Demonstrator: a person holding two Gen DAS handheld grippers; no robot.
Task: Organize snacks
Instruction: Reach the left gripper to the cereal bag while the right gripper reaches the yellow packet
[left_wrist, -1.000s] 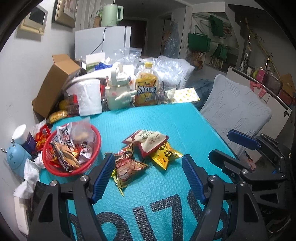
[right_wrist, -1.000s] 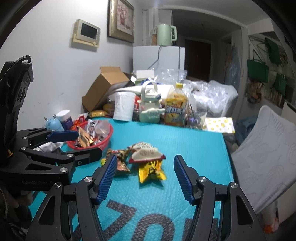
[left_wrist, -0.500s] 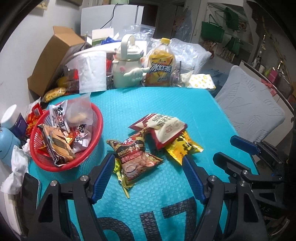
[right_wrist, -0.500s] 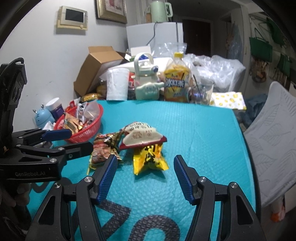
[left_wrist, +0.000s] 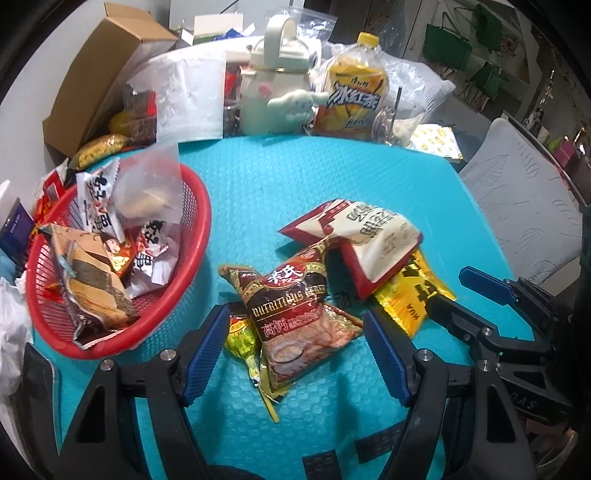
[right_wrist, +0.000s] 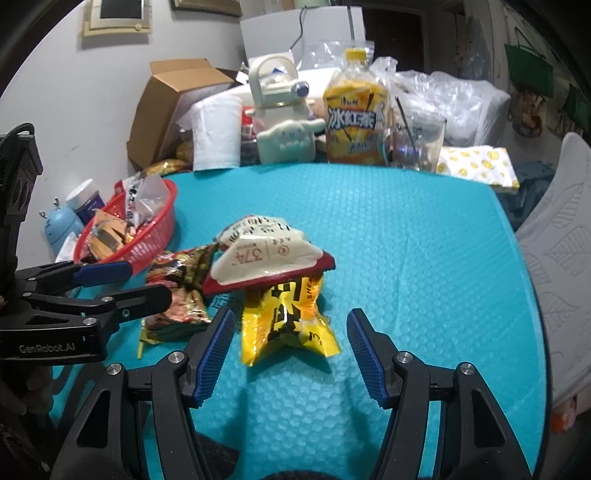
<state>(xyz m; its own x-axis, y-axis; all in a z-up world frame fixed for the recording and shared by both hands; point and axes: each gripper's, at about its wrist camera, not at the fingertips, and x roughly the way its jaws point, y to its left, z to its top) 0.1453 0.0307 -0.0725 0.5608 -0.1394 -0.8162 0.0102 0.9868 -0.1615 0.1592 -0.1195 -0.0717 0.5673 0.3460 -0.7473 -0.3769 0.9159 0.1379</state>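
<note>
Nearing snack packets (left_wrist: 295, 314), both hand-held grippers lower.

My grippers (left_wrist: 295, 354) were matt black plastic with ribbed blue pads (left_wrist: 205, 354) and bright metal screws. The mat (left_wrist: 295, 173) was teal bubble wrap, dimpled and slightly shiny. The snack packs (left_wrist: 295, 306) were glossy crinkled foil. The basket (left_wrist: 199, 221) was red plastic mesh. The box (right_wrist: 173, 99) was plain matt cardboard.
</note>
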